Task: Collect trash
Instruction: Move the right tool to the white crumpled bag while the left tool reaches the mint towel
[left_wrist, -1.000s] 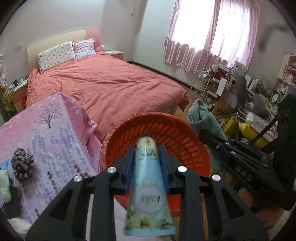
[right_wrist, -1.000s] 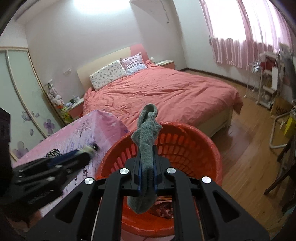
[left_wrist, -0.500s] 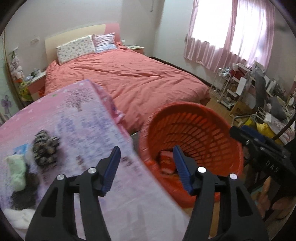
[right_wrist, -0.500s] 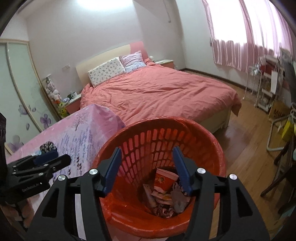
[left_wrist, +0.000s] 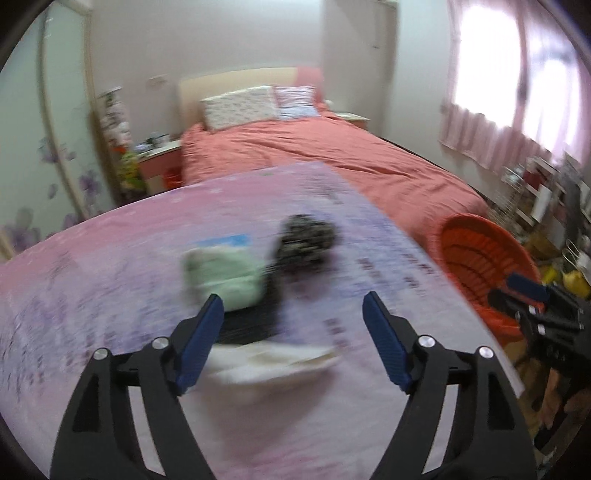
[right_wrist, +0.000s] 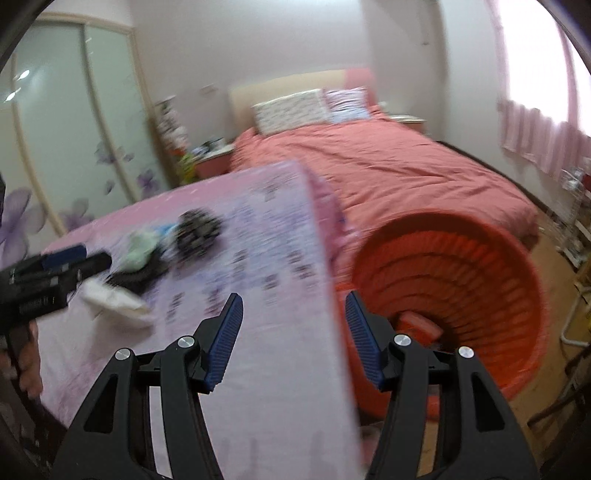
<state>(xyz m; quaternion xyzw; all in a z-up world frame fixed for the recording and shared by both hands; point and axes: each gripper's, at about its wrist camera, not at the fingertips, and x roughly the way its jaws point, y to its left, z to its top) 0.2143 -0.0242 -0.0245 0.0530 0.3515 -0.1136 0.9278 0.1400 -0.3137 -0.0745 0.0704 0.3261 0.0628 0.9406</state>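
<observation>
An orange basket (right_wrist: 458, 266) stands on the floor right of the pink-covered table (right_wrist: 258, 332), with trash at its bottom; it also shows in the left wrist view (left_wrist: 480, 258). On the table lie a pale green bundle (left_wrist: 221, 273), a black patterned bundle (left_wrist: 306, 240), a dark flat item (left_wrist: 251, 321) and white crumpled paper (left_wrist: 273, 358). My left gripper (left_wrist: 293, 314) is open and empty, just short of the paper. My right gripper (right_wrist: 293, 317) is open and empty over the table's right edge beside the basket. Both views are blurred.
A bed with a salmon cover (left_wrist: 332, 162) lies beyond the table. A wardrobe with flower decals (right_wrist: 74, 129) fills the left wall. Pink curtains (left_wrist: 498, 147) and cluttered shelves (left_wrist: 546, 192) are at the right. Wooden floor (right_wrist: 554, 258) surrounds the basket.
A second ago the left gripper held a blue tube and the right a grey cloth over the basket; both let go. Both grippers have since swung left toward the table.
</observation>
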